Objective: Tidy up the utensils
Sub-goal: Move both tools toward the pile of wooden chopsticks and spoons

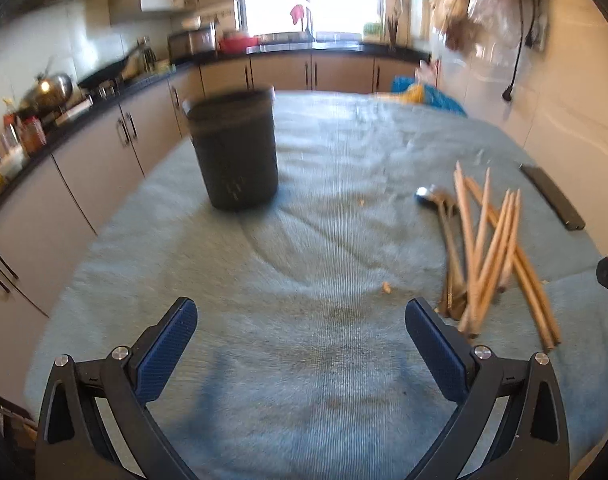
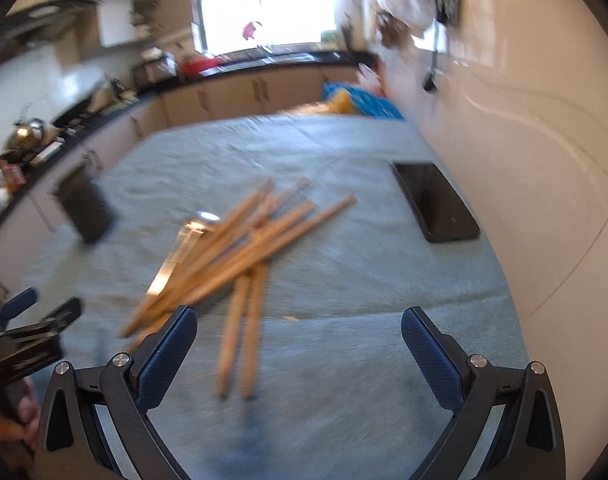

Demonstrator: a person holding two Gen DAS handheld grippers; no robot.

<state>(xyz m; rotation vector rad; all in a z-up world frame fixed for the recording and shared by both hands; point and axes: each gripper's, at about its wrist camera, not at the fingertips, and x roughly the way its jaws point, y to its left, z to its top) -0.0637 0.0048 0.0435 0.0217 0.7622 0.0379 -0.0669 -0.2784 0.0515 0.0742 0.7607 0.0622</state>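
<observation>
Both tools hang spread over a blue-cloth bench, gripping nothing: the left tool and the right tool. Wooden chopsticks lie heaped with a metal spoon beneath them, well right of a dark utensil holder. A black phone rests right of the heap.

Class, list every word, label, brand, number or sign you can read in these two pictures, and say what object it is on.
No readable text in either view.
Black utensil holder: light marks low on its side, too blurred to read.
Bottles and jars on the counter: labels too small and blurred.
Black phone: dark screen, nothing on it.
Chopsticks: no markings visible.
</observation>
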